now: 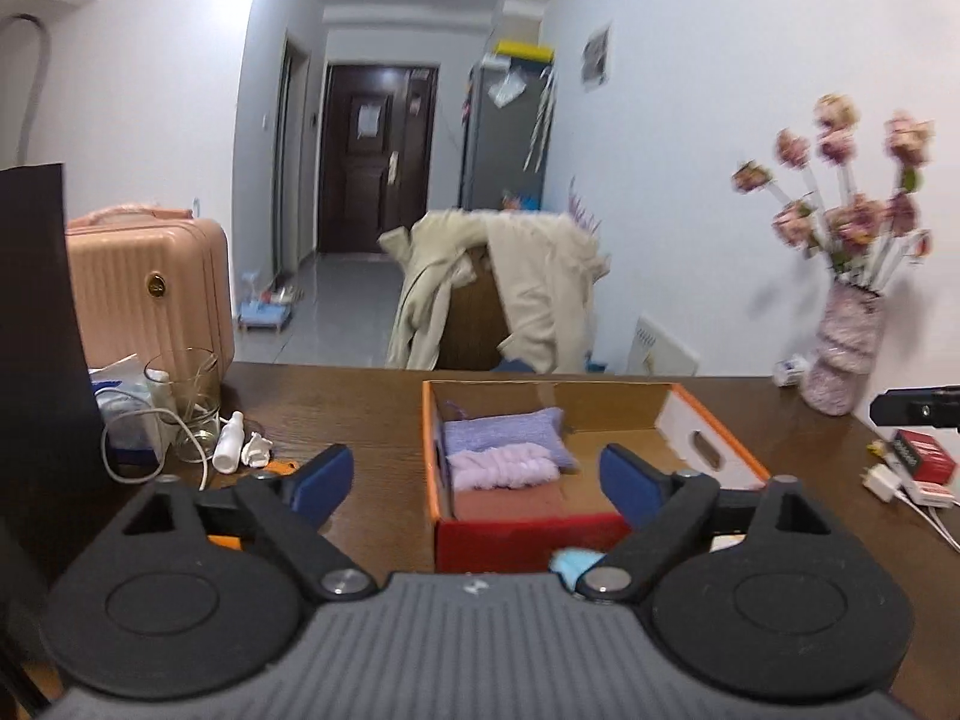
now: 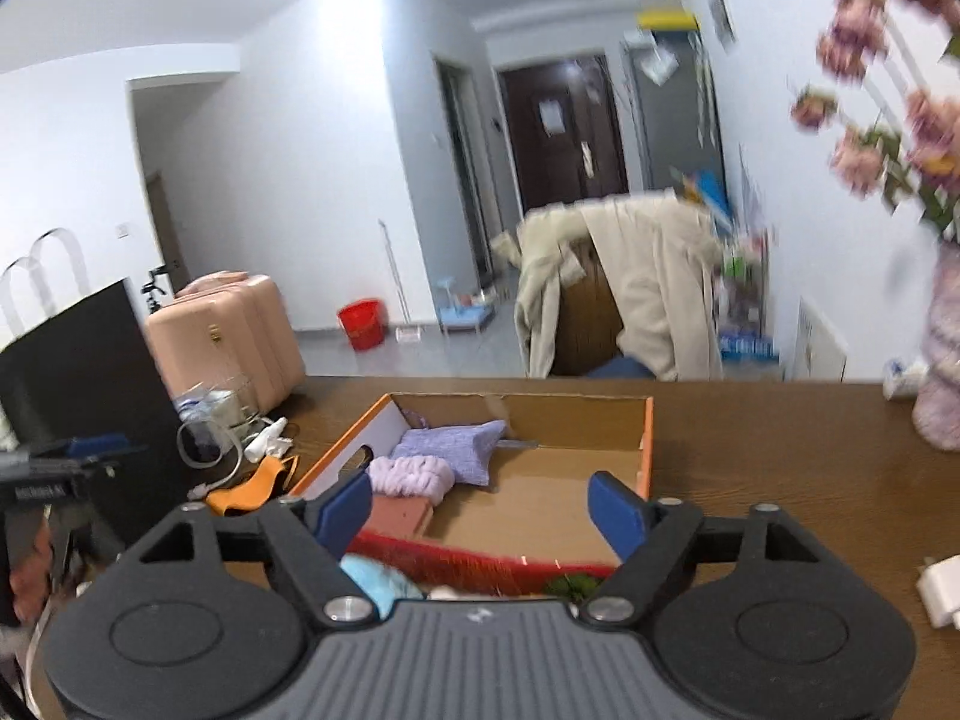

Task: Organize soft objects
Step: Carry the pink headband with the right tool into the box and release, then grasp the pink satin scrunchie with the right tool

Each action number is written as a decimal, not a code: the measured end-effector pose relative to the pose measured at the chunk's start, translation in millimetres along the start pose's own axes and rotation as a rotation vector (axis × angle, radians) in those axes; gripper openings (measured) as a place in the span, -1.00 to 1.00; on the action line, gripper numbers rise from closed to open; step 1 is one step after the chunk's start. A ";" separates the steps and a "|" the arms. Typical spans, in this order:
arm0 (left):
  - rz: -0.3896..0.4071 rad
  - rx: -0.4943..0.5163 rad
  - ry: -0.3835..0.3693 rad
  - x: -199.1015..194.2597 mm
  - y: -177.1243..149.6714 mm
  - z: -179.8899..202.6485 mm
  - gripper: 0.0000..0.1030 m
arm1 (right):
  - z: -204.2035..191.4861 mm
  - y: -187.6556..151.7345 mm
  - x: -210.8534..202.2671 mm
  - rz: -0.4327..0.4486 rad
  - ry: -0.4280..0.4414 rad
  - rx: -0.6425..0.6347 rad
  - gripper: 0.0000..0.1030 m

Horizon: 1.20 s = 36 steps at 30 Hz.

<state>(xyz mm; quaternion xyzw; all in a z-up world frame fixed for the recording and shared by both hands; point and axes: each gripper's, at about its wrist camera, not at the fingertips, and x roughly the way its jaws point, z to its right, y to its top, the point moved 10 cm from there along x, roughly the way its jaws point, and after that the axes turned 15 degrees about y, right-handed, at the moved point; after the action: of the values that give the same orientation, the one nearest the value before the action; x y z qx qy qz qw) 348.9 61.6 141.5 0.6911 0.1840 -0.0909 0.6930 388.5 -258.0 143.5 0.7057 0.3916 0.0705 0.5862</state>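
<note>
- Left claw (image 1: 474,480): blue pads stand wide apart, nothing between them. It hangs at the near side of the orange-and-red cardboard box (image 1: 714,450), which sits mid-tabletop (image 1: 372,414).
- Right claw (image 2: 480,510): pads likewise spread, empty, and above the near edge of the same box.
- Already in the box, left half: a folded lavender knit cloth (image 1: 504,432) at the far end, a fluffy pale-lilac towel (image 1: 501,468) touching it on the near side, and a folded rust-brown cloth (image 1: 510,501) nearest. The right half shows bare cardboard.
- Still outside: a light-blue fluffy piece (image 2: 375,582) lying near, just outside the red front wall, partly hidden by the claw body. Something green (image 2: 570,585) sits beside it; too blurred to name.
- Judgement: the next pick is likely the blue piece. Pinch it mid-bulk so it does not sag, lift it over the red wall, and set it in the bare right half without disturbing the stack.
- Keep clear of the white cable (image 1: 150,420) and clear glass (image 1: 186,402) far left.
- Writing: none legible; the red carton (image 1: 924,456) at right is too blurred to read.
</note>
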 end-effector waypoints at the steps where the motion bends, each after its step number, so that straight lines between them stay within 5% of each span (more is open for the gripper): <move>1: 0.022 -0.007 -0.007 -13.3 -7.8 1.0 0.84 | -7.4 -11.3 -15.9 0.026 0.014 -0.021 0.69; 8: 0.147 -0.005 0.007 -82.3 -80.3 14.4 0.98 | -41.0 -93.5 -67.7 0.107 0.030 -0.073 0.73; 11: 0.148 -0.010 0.002 -95.6 -114.2 22.5 1.00 | -49.5 -135.7 -70.5 0.106 -0.020 -0.122 0.84; 14: 0.102 0.013 -0.017 -92.5 -136.6 31.7 1.00 | -48.6 -173.2 -65.4 0.091 -0.022 -0.038 0.85; 26: 0.024 0.035 -0.002 -68.7 -159.1 38.6 1.00 | -16.7 -199.3 -58.1 0.026 -0.143 0.029 0.78; 29: 0.010 0.035 -0.015 -64.6 -163.1 43.4 1.00 | 2.3 -208.2 -54.3 -0.007 -0.231 0.053 0.50; 31: 0.003 0.033 -0.024 -62.1 -164.7 47.9 1.00 | 14.6 -214.0 -47.6 -0.044 -0.291 0.050 0.02; 33: 0.000 0.032 -0.034 -61.1 -166.3 53.9 1.00 | 15.7 -217.1 -42.4 -0.069 -0.329 -0.004 -0.18; 34: -0.003 0.035 -0.045 -61.1 -167.0 57.2 1.00 | 9.4 -218.3 -40.5 -0.078 -0.322 -0.041 -0.38; 36: -0.009 0.033 -0.064 -60.4 -167.7 63.3 1.00 | -12.9 -221.6 -40.1 -0.089 -0.233 -0.093 -0.44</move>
<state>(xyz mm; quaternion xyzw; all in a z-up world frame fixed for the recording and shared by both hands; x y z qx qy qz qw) 238.0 -13.7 8.0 0.6982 0.1635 -0.1191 0.6868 249.7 -272.2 -33.8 0.6632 0.3483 -0.0199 0.6622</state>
